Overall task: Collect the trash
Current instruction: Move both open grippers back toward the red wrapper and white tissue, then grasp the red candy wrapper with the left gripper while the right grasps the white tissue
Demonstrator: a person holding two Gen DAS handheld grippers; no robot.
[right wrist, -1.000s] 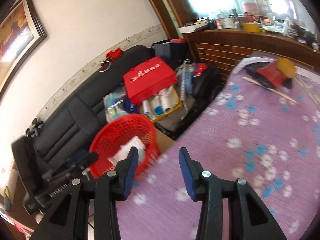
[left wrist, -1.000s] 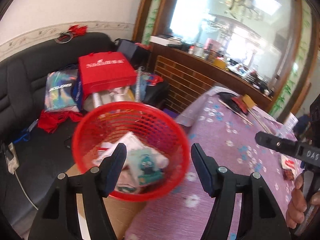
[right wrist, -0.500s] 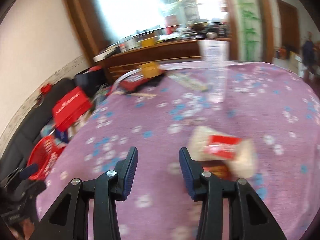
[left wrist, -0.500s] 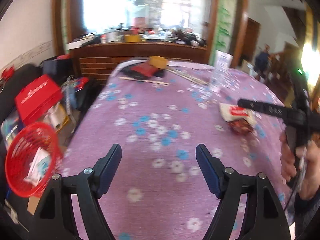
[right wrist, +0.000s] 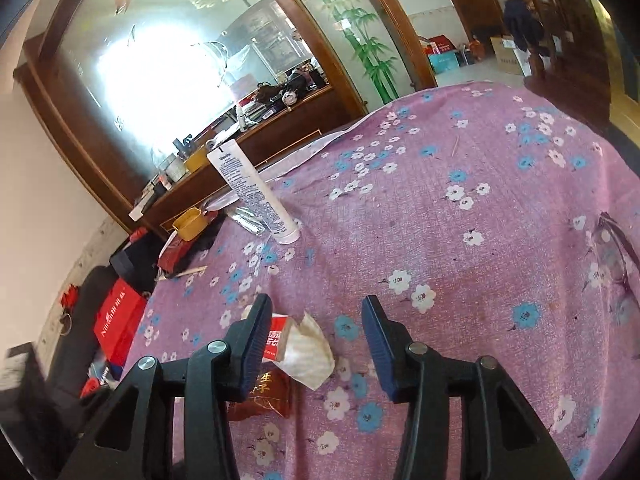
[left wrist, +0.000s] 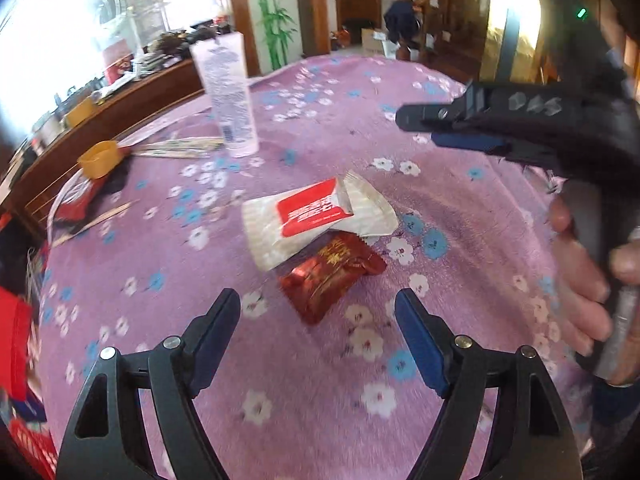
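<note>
Lying on purple flowered desk cloth [left wrist: 168, 264]: white paper wrapper with red label [left wrist: 316, 216], over dark red foil packet [left wrist: 332, 276], both uncollected. Left gripper [left wrist: 318, 316] just opened wide, empty, near red packet. Right gripper [right wrist: 316, 332] half-open, widening, empty, above wrappers. Pickup remains.

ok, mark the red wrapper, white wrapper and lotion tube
red wrapper [left wrist: 332, 276], left wrist view, middle of foil
white wrapper [left wrist: 372, 208], left wrist view, right white part
lotion tube [right wrist: 256, 192], right wrist view, printed body

Red wrapper [left wrist: 332, 276] glossy foil; white wrapper [left wrist: 316, 216] matt ribbed paper; tablecloth [left wrist: 460, 240] woven cloth; tongs [left wrist: 318, 328] black plastic.
</note>
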